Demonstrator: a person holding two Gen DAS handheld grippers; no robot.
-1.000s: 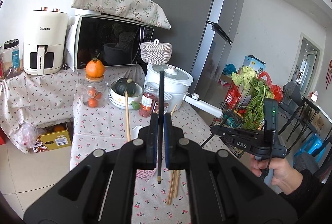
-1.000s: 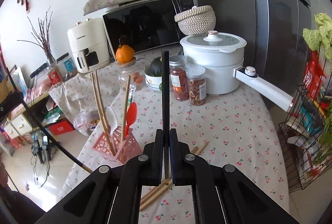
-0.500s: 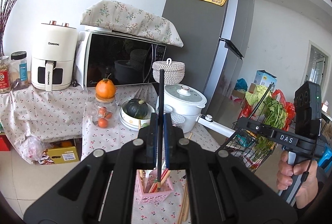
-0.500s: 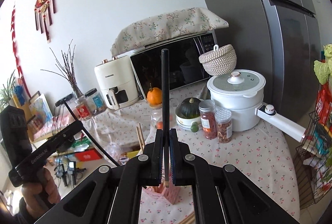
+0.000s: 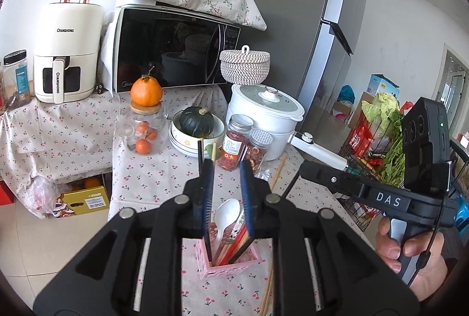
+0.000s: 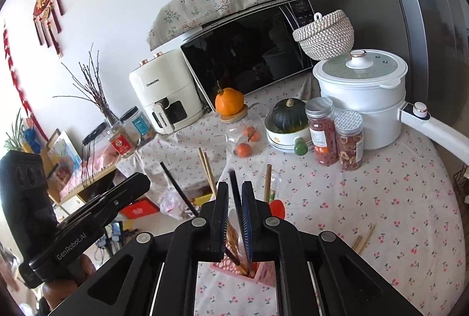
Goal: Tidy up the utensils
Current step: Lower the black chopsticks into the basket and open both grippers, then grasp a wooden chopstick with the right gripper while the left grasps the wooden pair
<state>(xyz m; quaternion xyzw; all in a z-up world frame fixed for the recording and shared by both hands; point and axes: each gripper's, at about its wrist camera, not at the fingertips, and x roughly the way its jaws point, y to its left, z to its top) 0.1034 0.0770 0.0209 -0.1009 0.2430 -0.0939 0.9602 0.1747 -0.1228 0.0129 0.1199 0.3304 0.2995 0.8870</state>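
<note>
Now both above pink holder (image 5: 231, 260) on cherry-print tablecloth (image 5: 152, 178). Left gripper (image 5: 225, 193) jaws just opened, parted, black chopstick (image 5: 201, 153) loose by left pad, lower end in holder with white spoon (image 5: 225, 217). Right gripper (image 6: 234, 216) jaws just opening, narrow gap, second black chopstick (image 6: 233, 179) leaning between pads into holder.

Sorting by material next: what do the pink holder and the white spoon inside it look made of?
Pink holder: likely molded plastic, matte, with cut-out lattice walls. White spoon: smooth and slightly glossy, so plastic or ceramic; the view cannot settle which.
</note>
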